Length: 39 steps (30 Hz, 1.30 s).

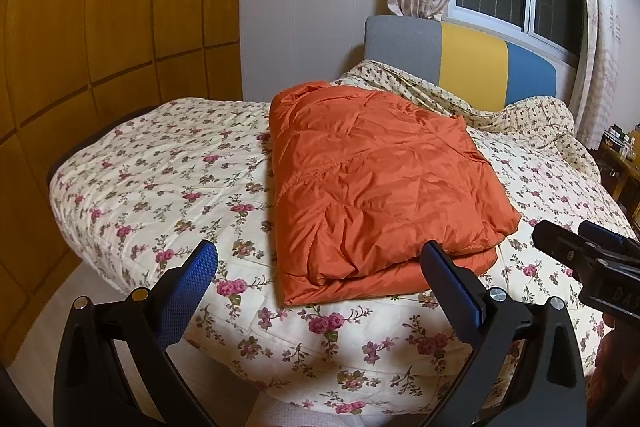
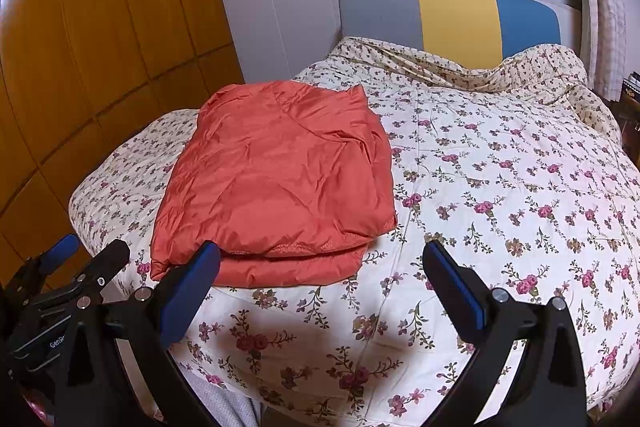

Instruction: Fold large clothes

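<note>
I see one orange padded jacket (image 1: 384,183), folded into a thick rectangle, lying on the bed (image 1: 160,187) in the middle of the left wrist view and in the middle left of the right wrist view. Its near folded edge sits close to the foot edge of the bed, with a narrow strip of flowered cover before it. To the right of the jacket in the right wrist view the cover is wide and free; to the left only a smaller strip stays before the bed's side edge.

I hold two grippers. The left gripper (image 1: 320,267) has its jaws released, spread wide, holding nothing, at the bottom of the frame just before the jacket's near edge. The right gripper (image 2: 322,269) has its jaws released too, empty, with its left finger (image 2: 192,287) over the jacket's near corner.
</note>
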Each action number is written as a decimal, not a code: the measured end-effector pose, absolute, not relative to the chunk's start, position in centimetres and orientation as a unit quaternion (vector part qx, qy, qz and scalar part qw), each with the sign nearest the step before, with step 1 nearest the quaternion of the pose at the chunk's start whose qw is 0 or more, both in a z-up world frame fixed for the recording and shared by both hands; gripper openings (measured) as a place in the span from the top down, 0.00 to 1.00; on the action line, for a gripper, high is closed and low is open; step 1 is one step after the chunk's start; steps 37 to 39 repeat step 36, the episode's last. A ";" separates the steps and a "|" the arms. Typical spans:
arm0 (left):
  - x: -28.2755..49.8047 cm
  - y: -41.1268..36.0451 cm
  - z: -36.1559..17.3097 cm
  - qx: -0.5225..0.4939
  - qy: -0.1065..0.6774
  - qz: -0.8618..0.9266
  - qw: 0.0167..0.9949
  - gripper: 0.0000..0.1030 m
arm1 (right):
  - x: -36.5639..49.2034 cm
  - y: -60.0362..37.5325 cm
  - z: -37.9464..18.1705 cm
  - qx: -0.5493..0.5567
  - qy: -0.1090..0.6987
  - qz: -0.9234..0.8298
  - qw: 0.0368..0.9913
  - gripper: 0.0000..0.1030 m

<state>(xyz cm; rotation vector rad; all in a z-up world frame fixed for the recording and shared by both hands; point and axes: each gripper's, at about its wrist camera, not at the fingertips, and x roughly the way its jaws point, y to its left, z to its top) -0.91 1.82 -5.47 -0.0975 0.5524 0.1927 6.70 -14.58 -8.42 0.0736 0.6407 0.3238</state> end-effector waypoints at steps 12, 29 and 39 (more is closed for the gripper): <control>-0.6 1.7 -5.7 -0.060 0.282 0.080 0.954 0.03 | 6.9 -14.4 -8.6 0.038 0.316 0.158 0.935 0.02; -0.2 1.2 -6.3 -0.053 0.290 0.070 0.953 0.03 | 7.6 -14.3 -9.3 0.044 0.326 0.156 0.932 0.02; 0.7 1.4 -6.6 -0.060 0.304 0.068 0.948 0.03 | 8.3 -14.7 -9.9 0.049 0.333 0.150 0.930 0.02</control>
